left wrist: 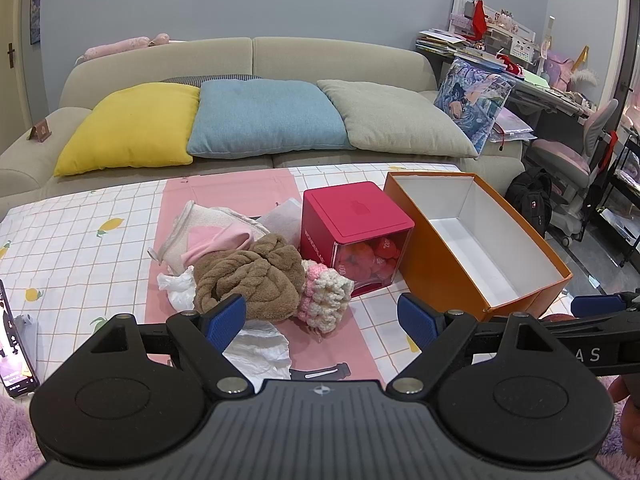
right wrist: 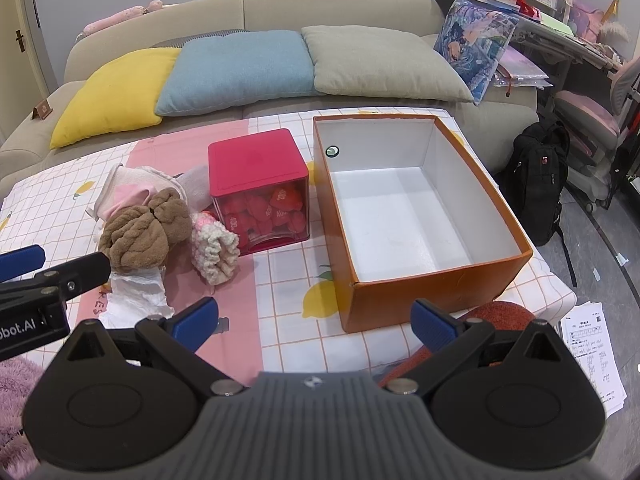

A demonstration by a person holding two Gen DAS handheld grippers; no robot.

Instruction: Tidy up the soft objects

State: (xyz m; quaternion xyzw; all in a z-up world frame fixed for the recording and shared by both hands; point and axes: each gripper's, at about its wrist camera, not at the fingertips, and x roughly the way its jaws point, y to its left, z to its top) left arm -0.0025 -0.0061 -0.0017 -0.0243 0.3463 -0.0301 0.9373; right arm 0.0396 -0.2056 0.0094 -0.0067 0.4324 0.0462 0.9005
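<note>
Brown towelling, the bundled towel [left wrist: 250, 276], was seen heaped on the counter [left wrist: 80, 248] just ahead of the left gripper [left wrist: 322, 316], left of the empty orange box [right wrist: 420, 216]. Both the left and the right gripper [right wrist: 316, 320] were held spread, nothing pinched; the left was judged nearer.

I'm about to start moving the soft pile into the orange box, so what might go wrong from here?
The brown towel is tangled with the knitted piece and lies on crumpled white paper, so a grab by the open left gripper may drag those along. The red cube box stands between the pile and the orange box; a low carry might knock it.
</note>
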